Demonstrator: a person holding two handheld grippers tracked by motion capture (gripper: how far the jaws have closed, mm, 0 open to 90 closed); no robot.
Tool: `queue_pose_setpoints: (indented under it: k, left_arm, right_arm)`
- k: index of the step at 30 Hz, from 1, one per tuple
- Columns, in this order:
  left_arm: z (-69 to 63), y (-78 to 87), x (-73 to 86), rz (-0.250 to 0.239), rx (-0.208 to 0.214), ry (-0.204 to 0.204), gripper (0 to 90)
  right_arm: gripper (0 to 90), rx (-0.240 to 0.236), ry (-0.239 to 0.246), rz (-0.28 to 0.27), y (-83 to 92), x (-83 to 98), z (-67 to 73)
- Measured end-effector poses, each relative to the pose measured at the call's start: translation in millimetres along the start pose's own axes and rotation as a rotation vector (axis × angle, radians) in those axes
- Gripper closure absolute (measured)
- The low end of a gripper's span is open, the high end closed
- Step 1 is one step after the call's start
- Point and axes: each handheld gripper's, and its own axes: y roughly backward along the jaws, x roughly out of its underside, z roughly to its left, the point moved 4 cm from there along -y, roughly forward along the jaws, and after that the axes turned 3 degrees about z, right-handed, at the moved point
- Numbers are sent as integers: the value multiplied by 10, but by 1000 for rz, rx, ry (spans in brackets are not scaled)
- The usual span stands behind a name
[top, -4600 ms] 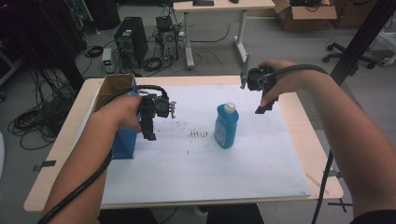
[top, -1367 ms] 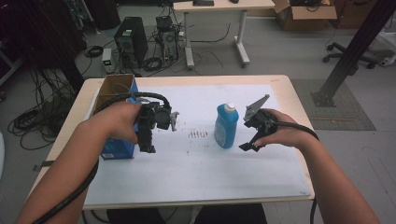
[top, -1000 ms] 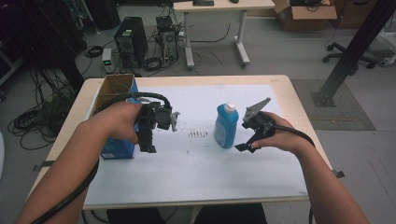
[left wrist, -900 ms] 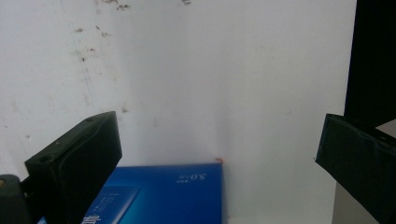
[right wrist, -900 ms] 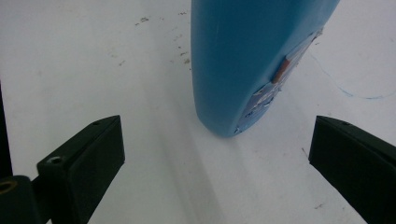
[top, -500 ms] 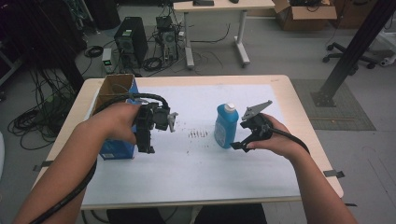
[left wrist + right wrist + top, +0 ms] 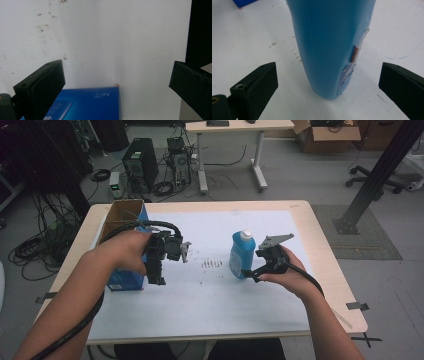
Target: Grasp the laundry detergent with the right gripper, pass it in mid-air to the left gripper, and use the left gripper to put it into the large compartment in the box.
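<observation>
Blue bottle [image 7: 242, 256], white-capped: stood upright on the white sheet [image 7: 210, 310], right of the blue box [image 7: 125, 279]. Right gripper [image 7: 251, 274]: held just beside the bottle, jaws spread wide, not touching. Left gripper [image 7: 156, 281]: held over the box, jaws spread, nothing gripped.

Blue bottle [image 7: 242, 255]: light-blue plastic, white cap, upright on the white sheet, right of frame centre in the high view. In the right gripper view it stands top centre, base at mid-frame; a label shows on its lower right side.
</observation>
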Motion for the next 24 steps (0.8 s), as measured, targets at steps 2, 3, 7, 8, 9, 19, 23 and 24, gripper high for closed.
queue_pose_setpoints:
  k: [2,3,7,8,9,19,23,24]
  left_arm:
    - [2,-8,5,1,4,3,4]
    - [2,-8,5,1,4,3,4]
    - [4,-33,-2,3,11,0,4]
    - [5,-30,-6,8,12,0,4]
    - [5,-30,-6,8,12,0,5]
    - [7,20,-49,5,4,-8,4]
    - [-3,20,-55,9,4,-8,4]
    - [-4,24,-57,11,4,-8,4]
  right_arm:
    - [17,27,-33,-34,-2,-4,-14]
    - [21,21,-48,-41,-10,-5,-15]
    - [17,23,-65,-65,-49,2,16]
    - [19,23,-69,-73,-60,5,26]
    - [19,23,-69,-73,-60,5,26]
    - [13,61,-132,-170,-144,24,101]
    - [10,95,-168,-223,-145,36,90]
    - [10,98,-177,-225,-146,38,90]
